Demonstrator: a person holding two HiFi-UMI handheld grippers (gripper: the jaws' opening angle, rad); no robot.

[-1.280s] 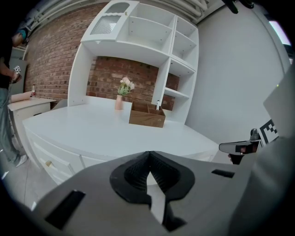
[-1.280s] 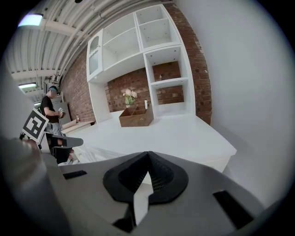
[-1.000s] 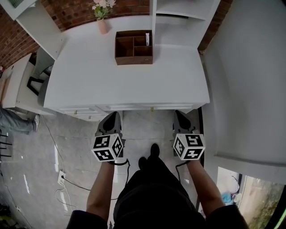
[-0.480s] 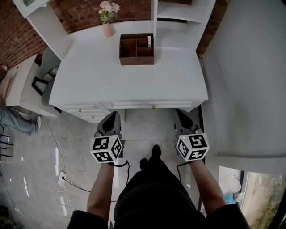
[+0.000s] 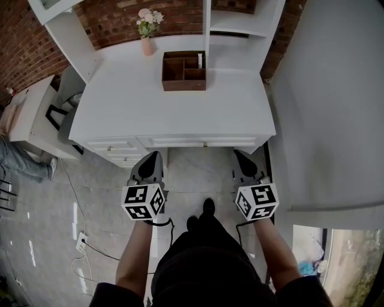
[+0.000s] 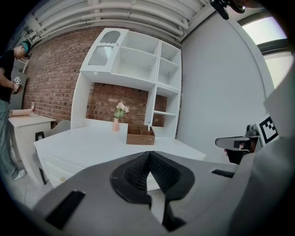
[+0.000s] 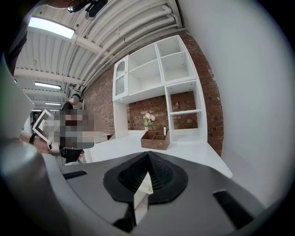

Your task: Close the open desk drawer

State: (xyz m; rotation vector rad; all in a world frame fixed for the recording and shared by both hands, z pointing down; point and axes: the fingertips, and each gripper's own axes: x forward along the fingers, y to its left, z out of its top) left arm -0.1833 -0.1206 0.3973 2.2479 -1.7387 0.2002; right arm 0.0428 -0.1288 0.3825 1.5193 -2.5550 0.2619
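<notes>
The white desk [image 5: 180,108] fills the upper middle of the head view. Its left drawer stack [image 5: 117,149] juts a little past the desk's front edge, and the centre drawer [image 5: 204,142] shows a small knob. My left gripper [image 5: 152,158] hangs over the floor just in front of the left drawers, apart from them, its jaws shut on nothing. My right gripper [image 5: 240,156] hovers near the desk's right front corner, likewise shut and empty. In the left gripper view the left gripper [image 6: 148,153] points across the desk top [image 6: 92,143]; the right gripper [image 7: 148,154] does the same in its own view.
A brown wooden organiser [image 5: 183,71] and a pink vase with flowers [image 5: 147,45] stand at the back of the desk under a white hutch [image 5: 240,18]. A white wall [image 5: 324,120] closes the right. A side table [image 5: 30,114], a chair [image 5: 60,114] and a person's leg [image 5: 24,163] are left.
The desk has drifted slightly right and away in the head view, showing more of the hutch. Both grippers stay shut, side by side in front of the desk.
</notes>
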